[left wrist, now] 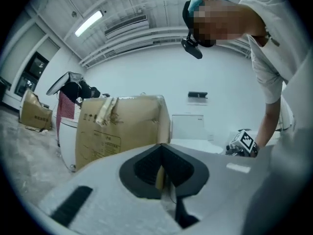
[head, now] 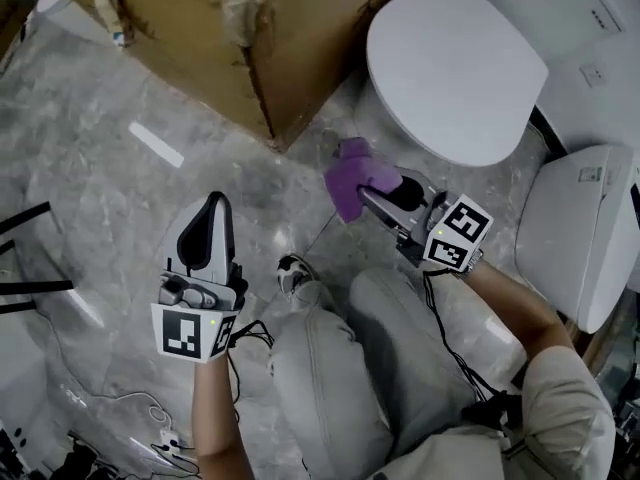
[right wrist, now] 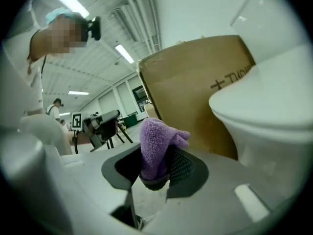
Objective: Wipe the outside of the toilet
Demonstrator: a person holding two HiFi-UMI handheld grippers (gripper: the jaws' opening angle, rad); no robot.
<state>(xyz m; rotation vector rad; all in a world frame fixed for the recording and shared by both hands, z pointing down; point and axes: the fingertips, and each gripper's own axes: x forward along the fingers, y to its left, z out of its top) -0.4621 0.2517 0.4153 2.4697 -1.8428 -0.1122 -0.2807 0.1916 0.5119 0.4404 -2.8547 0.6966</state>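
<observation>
The white toilet [head: 455, 63] stands at the upper right of the head view with its lid down; its bowl [right wrist: 269, 126] fills the right side of the right gripper view. My right gripper [head: 368, 196] is shut on a purple cloth [head: 355, 180], held just short of the bowl's lower front, a small gap away. The cloth [right wrist: 155, 146] sticks up from between the jaws. My left gripper [head: 212, 218] hangs over the floor to the left, shut with nothing in it, its jaws [left wrist: 164, 177] pressed together.
A large cardboard box [head: 230, 38] stands left of the toilet, close to the bowl. A second white toilet part [head: 580, 228] lies at the right. Black cables [head: 30, 288] and a frame sit at the left edge. My knees [head: 340, 368] are below the grippers.
</observation>
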